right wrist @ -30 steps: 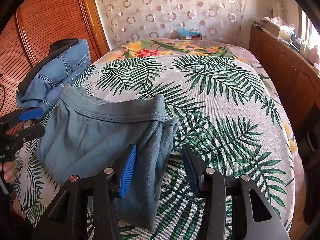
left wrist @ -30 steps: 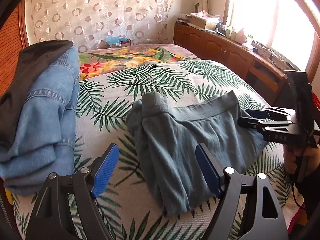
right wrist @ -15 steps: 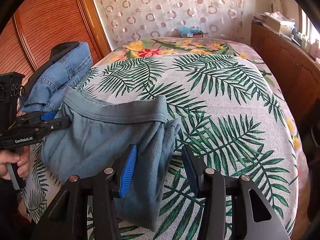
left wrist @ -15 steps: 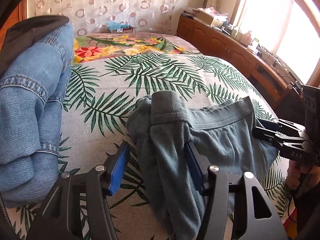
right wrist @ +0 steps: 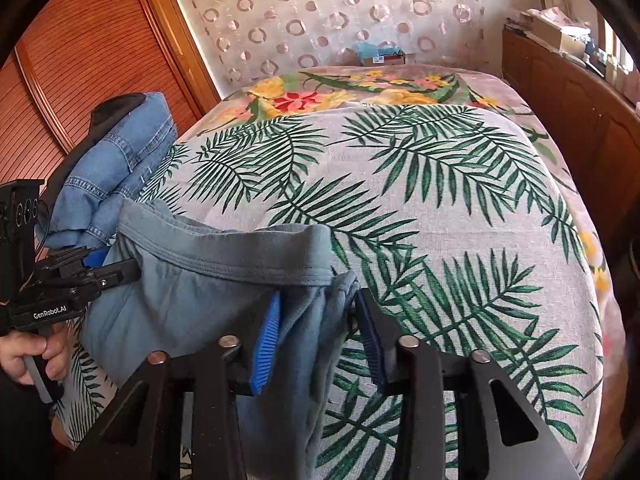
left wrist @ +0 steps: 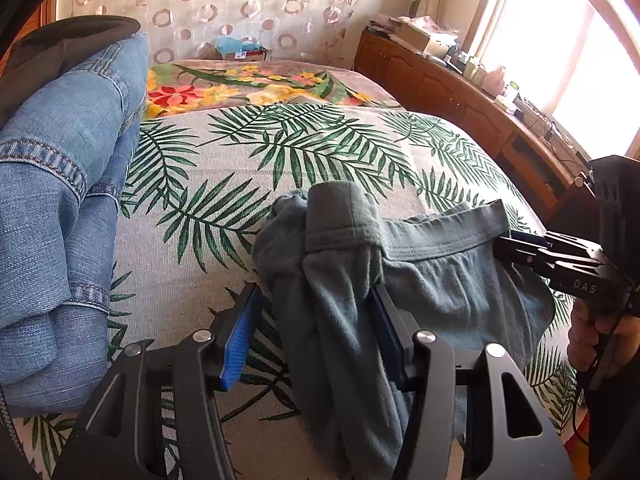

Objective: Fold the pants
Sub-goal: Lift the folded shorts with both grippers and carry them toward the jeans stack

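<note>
Pants of soft grey-blue cloth are seen in the left wrist view on the bed, bunched at the waistband between the parted fingers of the left gripper, not yet clamped. In the right wrist view, the right gripper is likewise spread around the other waistband corner. Folding is judged half done: legs doubled, further folds left.

The pants lie on the bed, folded jeans stacked left (bed's edge).
</note>
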A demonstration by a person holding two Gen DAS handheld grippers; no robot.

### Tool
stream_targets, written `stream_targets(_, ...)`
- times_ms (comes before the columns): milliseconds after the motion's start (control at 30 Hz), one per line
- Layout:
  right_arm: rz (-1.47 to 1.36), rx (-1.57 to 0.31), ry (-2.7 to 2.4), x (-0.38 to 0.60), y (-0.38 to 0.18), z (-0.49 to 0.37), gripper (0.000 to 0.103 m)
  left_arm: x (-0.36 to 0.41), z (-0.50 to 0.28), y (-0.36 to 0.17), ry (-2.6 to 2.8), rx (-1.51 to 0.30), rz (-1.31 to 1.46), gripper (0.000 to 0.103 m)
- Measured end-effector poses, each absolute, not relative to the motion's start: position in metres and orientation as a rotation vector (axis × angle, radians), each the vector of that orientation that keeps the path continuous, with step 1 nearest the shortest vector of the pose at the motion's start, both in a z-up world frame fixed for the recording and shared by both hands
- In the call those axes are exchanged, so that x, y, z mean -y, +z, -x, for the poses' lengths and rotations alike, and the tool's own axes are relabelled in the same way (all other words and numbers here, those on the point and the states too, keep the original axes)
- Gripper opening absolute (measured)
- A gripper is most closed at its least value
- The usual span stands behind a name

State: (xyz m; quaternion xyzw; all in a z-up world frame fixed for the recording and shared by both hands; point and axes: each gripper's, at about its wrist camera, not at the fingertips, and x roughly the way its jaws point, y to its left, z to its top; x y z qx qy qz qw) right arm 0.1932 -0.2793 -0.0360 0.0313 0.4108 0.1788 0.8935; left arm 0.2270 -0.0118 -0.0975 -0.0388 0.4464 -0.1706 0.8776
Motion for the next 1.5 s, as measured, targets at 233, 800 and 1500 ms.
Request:
stream_targets(233, -0.080, -0.843, 0.395, 0.278, -0.037, -0.194, 0.013, 0.017, -0.218, -0.093, -0.395, -0.908, 0.072, 0.020)
stream_targets(800, -0.019, -0.618, 0.432, 0.267, 0.011, -0.145, 0.009, 0.018, -0.181, -0.028, -0.428, -0.728, 0.049, 0.014)
stream_targets(1500, 0.028, -0.465, 0.473, 0.255, 0.061, -0.132, 0.009, -0.009, -0.157, 0.038, -0.365, -0.563, -0.010, 0.014)
